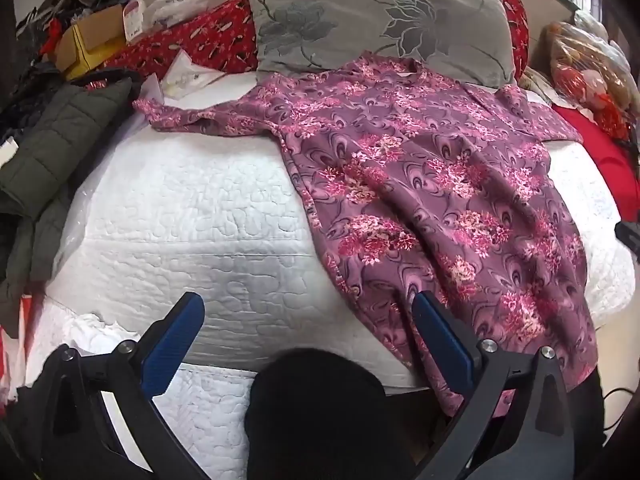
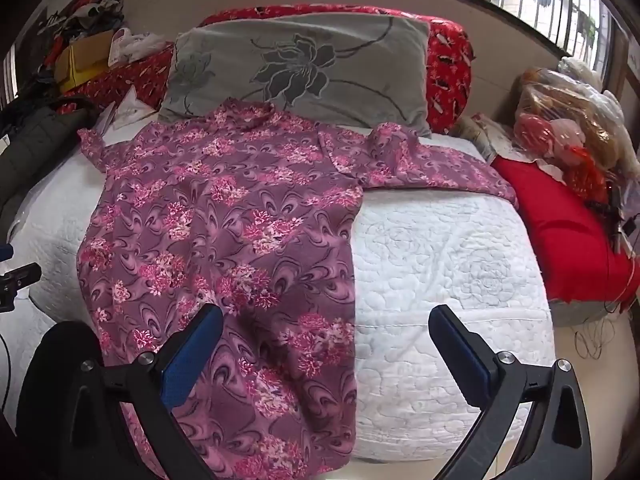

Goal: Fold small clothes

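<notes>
A purple shirt with pink flowers [image 1: 420, 184] lies spread flat on the white quilted bed [image 1: 192, 208], collar toward the pillow, both sleeves stretched out sideways. It also shows in the right wrist view [image 2: 224, 232]. My left gripper [image 1: 308, 312] is open and empty, over the shirt's lower left hem, its right finger [image 1: 440, 340] above the cloth. My right gripper [image 2: 326, 326] is open and empty, straddling the shirt's lower right edge, its left finger [image 2: 192, 356] above the cloth. The hem hangs over the bed's front edge.
A grey flowered pillow [image 1: 372, 24] and a red patterned bolster [image 2: 448, 64] lie at the head. A dark green padded jacket [image 1: 52, 148] lies on the left. A red cushion [image 2: 568, 232] and plastic bags [image 2: 568, 120] sit on the right. A black rounded object [image 1: 316, 412] is near the front.
</notes>
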`<action>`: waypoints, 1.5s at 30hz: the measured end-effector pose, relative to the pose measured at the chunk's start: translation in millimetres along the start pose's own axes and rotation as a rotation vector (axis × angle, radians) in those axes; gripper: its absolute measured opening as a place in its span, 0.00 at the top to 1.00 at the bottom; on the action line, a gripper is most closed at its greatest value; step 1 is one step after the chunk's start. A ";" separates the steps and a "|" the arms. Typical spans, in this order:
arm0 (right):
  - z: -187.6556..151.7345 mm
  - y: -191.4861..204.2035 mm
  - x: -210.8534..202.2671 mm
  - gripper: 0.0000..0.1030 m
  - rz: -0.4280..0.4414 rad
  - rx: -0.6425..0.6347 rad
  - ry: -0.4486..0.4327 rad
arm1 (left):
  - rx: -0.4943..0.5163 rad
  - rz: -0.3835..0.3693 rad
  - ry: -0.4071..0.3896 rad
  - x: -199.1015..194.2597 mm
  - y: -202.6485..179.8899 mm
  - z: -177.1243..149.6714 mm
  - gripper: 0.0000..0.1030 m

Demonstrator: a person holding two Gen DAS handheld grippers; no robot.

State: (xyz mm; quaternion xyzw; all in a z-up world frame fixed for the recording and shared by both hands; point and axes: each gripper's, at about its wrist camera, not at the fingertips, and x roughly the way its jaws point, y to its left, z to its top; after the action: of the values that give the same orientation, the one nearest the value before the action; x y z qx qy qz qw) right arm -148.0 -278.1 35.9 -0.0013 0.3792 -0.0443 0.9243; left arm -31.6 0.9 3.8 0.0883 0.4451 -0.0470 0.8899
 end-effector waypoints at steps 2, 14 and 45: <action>-4.9 2.3 3.4 0.00 -0.020 0.012 -0.018 | 0.009 -0.001 -0.001 -0.6 -1.8 -2.4 0.00; 2.2 -15.8 17.8 0.00 -0.045 0.044 -0.029 | 0.039 -0.040 0.004 -2.8 -15.9 -6.0 0.00; -0.8 -21.3 7.0 0.01 -0.033 0.026 -0.056 | 0.035 -0.058 0.027 -1.1 -20.2 -1.9 0.00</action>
State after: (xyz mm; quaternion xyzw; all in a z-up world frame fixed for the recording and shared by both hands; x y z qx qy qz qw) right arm -145.3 -299.9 31.2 0.0032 0.3525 -0.0642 0.9336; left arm -37.0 -18.5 1.2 0.0916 0.4584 -0.0794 0.8805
